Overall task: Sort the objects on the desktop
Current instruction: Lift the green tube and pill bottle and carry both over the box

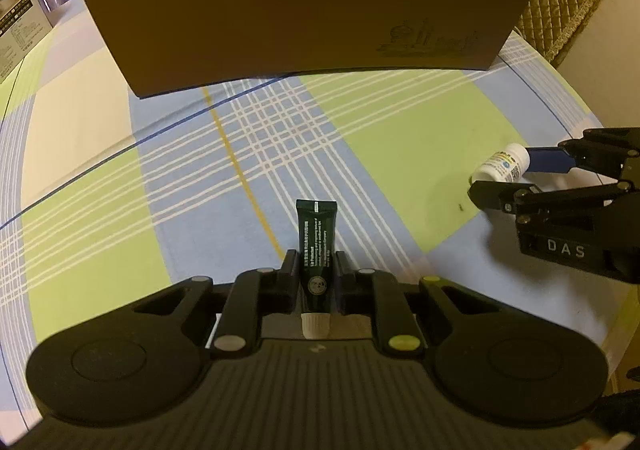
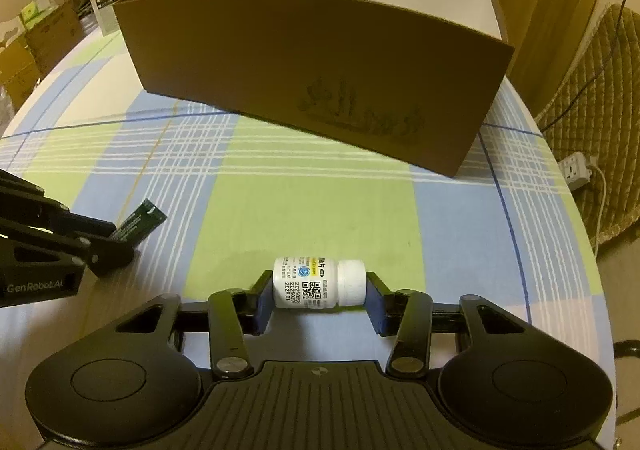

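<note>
My left gripper (image 1: 316, 270) is shut on a dark green tube (image 1: 316, 246), its crimped end pointing forward and its pale cap toward the camera. The same tube (image 2: 138, 224) shows at the left of the right wrist view, in the left gripper (image 2: 116, 242). My right gripper (image 2: 320, 290) is shut on a small white pill bottle (image 2: 318, 282) lying sideways, cap to the right, held by its two ends. From the left wrist view the bottle (image 1: 502, 166) sits at the right, in the right gripper (image 1: 504, 176). A brown cardboard box (image 2: 320, 62) with a white inside stands ahead.
The table carries a green, blue and white plaid cloth (image 1: 400, 122). The brown box (image 1: 304, 18) blocks the far side. Cartons (image 2: 36, 30) stand at the far left, a quilted chair (image 2: 600, 98) and a white power strip (image 2: 576, 170) lie beyond the right edge.
</note>
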### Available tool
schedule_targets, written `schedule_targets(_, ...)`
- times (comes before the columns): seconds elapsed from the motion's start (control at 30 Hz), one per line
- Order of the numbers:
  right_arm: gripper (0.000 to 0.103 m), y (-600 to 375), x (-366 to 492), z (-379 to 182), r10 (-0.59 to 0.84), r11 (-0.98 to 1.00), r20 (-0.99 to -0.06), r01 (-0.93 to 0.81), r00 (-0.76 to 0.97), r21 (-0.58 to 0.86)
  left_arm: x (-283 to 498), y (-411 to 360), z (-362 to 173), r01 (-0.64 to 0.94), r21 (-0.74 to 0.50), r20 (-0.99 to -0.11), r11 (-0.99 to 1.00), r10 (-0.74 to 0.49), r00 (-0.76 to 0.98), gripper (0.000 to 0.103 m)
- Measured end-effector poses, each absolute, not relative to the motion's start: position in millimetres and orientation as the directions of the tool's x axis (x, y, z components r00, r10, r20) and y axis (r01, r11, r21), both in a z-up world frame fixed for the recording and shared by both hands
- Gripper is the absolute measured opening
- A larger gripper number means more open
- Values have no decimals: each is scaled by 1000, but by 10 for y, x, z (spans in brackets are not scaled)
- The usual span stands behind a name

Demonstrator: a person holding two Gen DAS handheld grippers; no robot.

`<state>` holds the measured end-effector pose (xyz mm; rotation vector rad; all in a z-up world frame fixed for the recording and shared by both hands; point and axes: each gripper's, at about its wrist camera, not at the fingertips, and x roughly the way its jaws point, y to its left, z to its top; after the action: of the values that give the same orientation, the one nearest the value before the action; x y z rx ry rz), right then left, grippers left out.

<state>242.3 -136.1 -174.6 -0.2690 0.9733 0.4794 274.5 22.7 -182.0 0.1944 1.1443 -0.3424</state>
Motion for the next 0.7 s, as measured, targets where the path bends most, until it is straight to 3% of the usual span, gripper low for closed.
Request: schedule_targets(0.7,44,-1425,2400,-1435,330,853,-814,-521,477,41,2681,335,-1464,314,-70,-876,947,-209,436,13)
